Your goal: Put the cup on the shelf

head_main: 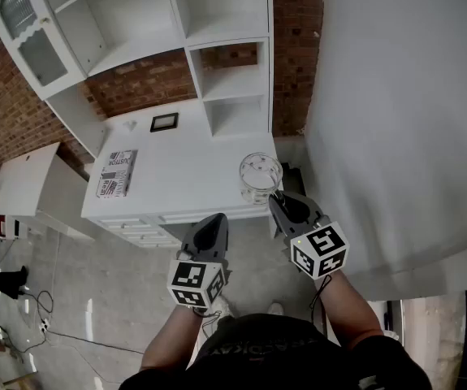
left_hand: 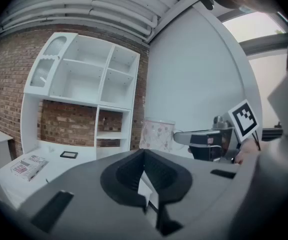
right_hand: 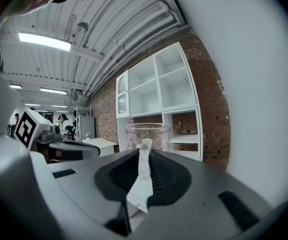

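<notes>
Head view: clear round glass cup [head_main: 261, 177] sits at the white desk's [head_main: 192, 169] front corner, 1 o'clock of the left gripper [head_main: 214, 224]; shelf [head_main: 235, 94] is at 12. Left gripper view: jaws together, empty. Right gripper view: right gripper [right_hand: 144, 156] pinches only the thin white handle [right_hand: 141, 184]. It looks smooth, so the cup may swivel or slip.

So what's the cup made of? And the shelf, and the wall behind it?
Cup: see-through with a faint pattern, so it's glass or clear plastic; the look can't tell which.
Shelf: smooth, matte white boards, probably painted wood.
Wall: rough reddish bricks with pale mortar lines between them.
</notes>
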Available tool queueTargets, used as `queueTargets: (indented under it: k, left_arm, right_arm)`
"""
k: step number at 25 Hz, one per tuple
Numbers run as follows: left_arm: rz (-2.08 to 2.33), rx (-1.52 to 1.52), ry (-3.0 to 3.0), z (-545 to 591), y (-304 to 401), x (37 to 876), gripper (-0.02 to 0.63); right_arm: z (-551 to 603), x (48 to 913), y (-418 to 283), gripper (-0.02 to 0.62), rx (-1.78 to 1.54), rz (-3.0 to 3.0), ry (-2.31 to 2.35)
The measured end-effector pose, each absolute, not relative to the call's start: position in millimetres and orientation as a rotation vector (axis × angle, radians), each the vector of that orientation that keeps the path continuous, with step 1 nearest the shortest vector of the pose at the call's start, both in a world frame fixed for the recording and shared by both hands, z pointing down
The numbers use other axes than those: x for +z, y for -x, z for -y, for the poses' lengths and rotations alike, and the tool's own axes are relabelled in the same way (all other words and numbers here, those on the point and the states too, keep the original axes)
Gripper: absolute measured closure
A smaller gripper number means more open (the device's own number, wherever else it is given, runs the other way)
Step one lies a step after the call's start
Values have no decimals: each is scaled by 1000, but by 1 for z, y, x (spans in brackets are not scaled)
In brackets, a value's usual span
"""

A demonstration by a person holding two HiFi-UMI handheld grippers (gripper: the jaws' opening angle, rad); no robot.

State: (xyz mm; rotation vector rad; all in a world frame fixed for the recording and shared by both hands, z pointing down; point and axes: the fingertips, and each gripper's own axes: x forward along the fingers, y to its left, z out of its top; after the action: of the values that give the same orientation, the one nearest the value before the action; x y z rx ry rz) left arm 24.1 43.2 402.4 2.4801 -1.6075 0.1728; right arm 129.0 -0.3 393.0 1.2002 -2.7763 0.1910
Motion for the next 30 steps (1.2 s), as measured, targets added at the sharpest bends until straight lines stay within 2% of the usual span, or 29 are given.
queueTargets:
  k: [16,30]
  left_arm:
    - [1592,176,-2480,-47,-10,406,601]
    - [1556,153,-2500,-30,62,402,601]
  right_arm:
    - [0,395,-108,557,183,2779,-1193]
    - [15,392,-38,557,197,2747,-1230]
